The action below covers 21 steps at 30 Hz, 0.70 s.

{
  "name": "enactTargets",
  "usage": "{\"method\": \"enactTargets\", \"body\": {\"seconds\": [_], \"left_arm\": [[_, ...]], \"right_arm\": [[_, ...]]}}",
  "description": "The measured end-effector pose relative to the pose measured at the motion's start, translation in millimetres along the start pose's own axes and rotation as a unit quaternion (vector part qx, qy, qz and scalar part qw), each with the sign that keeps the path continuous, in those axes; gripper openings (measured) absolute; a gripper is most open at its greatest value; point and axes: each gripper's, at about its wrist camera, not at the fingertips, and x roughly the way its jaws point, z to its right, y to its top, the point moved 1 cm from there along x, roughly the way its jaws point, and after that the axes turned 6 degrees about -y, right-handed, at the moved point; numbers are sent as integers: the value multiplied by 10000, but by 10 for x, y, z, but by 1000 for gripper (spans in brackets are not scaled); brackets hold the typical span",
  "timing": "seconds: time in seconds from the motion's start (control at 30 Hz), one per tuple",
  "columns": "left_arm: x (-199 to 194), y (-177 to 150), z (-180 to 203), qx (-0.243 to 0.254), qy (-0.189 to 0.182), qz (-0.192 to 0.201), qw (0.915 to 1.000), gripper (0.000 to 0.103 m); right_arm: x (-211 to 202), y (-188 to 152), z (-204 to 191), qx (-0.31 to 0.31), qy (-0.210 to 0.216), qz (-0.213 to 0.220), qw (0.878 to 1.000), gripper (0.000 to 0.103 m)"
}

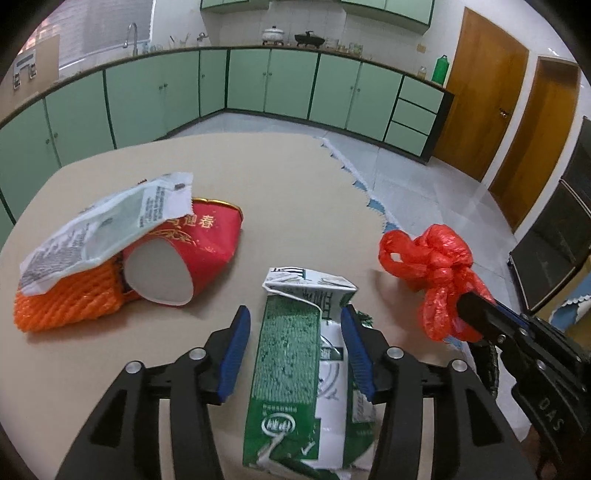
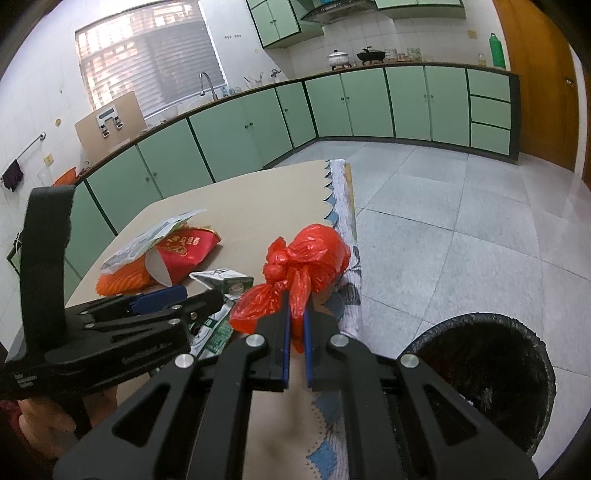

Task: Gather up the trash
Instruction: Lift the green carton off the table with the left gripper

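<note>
Green cabinets (image 1: pixel 288 85) line the walls under a counter with a white pot (image 1: pixel 274 35), a dark pan (image 1: pixel 308 38) and a green bottle (image 1: pixel 440 69). Wooden doors (image 1: pixel 487 92) stand right. A blinded window (image 2: pixel 147 55) hangs above the tap (image 2: pixel 207 83).

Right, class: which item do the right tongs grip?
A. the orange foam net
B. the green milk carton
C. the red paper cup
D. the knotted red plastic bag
D: the right tongs are shut on the knotted red plastic bag, pinching its tail between the blue pads.
</note>
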Motion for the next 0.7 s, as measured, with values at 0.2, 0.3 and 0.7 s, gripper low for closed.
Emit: {"method": "enactTargets", "body": {"seconds": [0.2,0.3,0.7], "left_arm": [[61,67,-26,-46,40,12,10000,50],[124,81,-27,-85,28,-41,10000,39],[40,23,58,-65,-89,87,9999,16]], "right_arm": [[64,-15,85,98,20,-32,9999,5],[83,-26,90,124,39,-41,9999,5],[36,2,97,150,71,19,9999,5]]}}
